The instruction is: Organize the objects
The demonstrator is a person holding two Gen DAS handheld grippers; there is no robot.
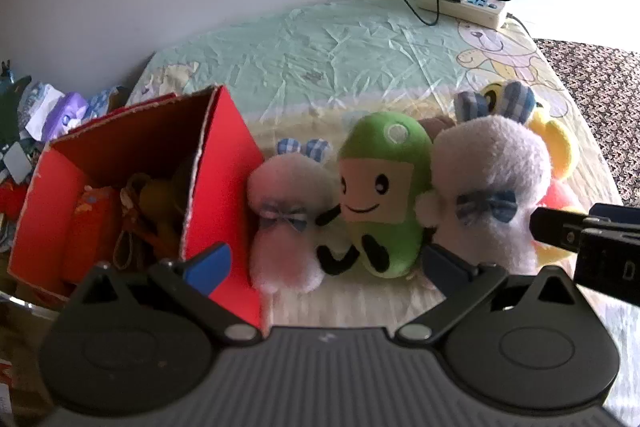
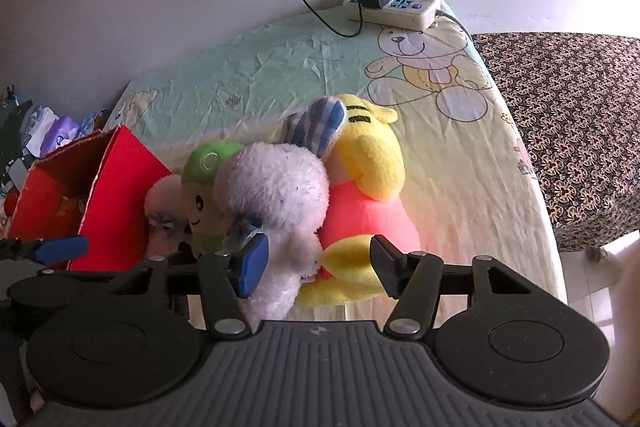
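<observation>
Four plush toys stand in a row on the table: a small pinkish-white bunny [image 1: 284, 219], a green smiling plush [image 1: 380, 195], a larger white bunny [image 1: 488, 179] and a yellow-and-pink plush [image 1: 554, 151] behind it. A red cardboard box [image 1: 224, 163] stands open to their left with orange and yellow toys inside. My left gripper [image 1: 326, 263] is open, just short of the small bunny and green plush. My right gripper [image 2: 318, 263] is open too, facing the white bunny [image 2: 276, 195] and the yellow-and-pink plush [image 2: 360, 207]. Neither holds anything.
A white power strip [image 2: 396, 7] with a black adapter and looping cables lies at the table's far edge by the wall. The tablecloth [image 2: 440, 155] is pale with a bear print. A dark patterned surface [image 2: 568, 115] lies right of the table. Packets and clutter [image 1: 52, 111] sit beyond the box.
</observation>
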